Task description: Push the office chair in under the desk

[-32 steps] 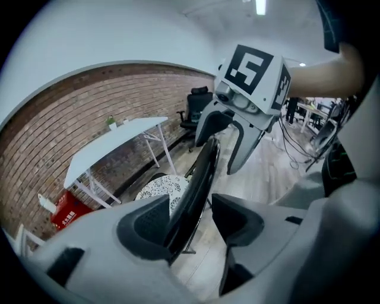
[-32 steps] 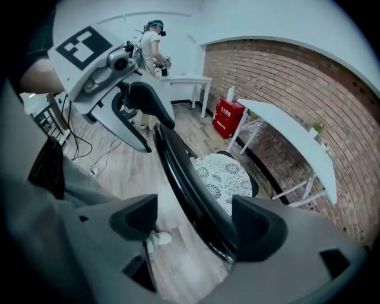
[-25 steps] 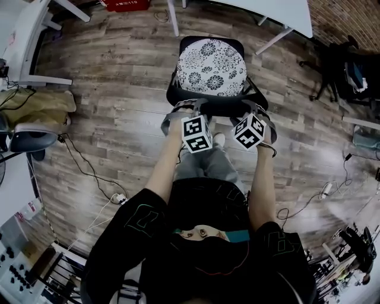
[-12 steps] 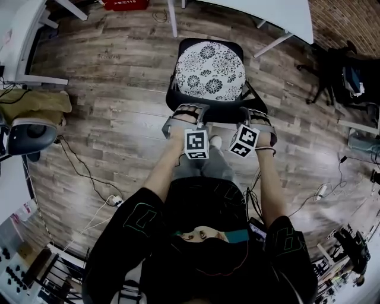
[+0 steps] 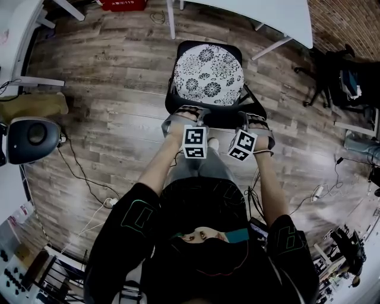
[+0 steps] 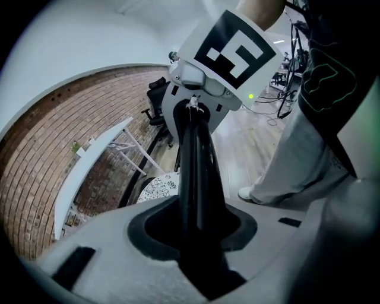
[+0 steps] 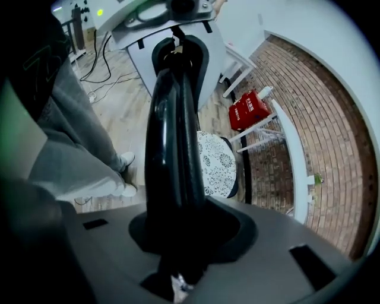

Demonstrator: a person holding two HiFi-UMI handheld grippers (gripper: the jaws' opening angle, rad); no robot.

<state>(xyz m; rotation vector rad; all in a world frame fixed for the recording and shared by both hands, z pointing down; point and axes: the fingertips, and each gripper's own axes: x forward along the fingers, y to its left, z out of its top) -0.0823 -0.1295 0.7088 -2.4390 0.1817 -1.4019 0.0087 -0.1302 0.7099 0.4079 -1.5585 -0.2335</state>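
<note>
A black office chair with a floral seat cushion stands just short of the white desk, its seat front near the desk edge. Its black backrest faces me. My left gripper sits on the backrest's top rim at the left, my right gripper on the rim at the right. In the left gripper view the rim runs up between the jaws of the left gripper, which are closing on it. The right gripper view shows the same rim pinched in the closing right gripper.
Wood floor all round. A second black chair stands at the right and a grey round seat at the left. Cables and a power strip lie on the floor behind my left side. A red box lies under the desk.
Both grippers have drawn in on the backrest's top rim and their marker cubes have tipped lower. The chair stands about where it was relative to the desk.
</note>
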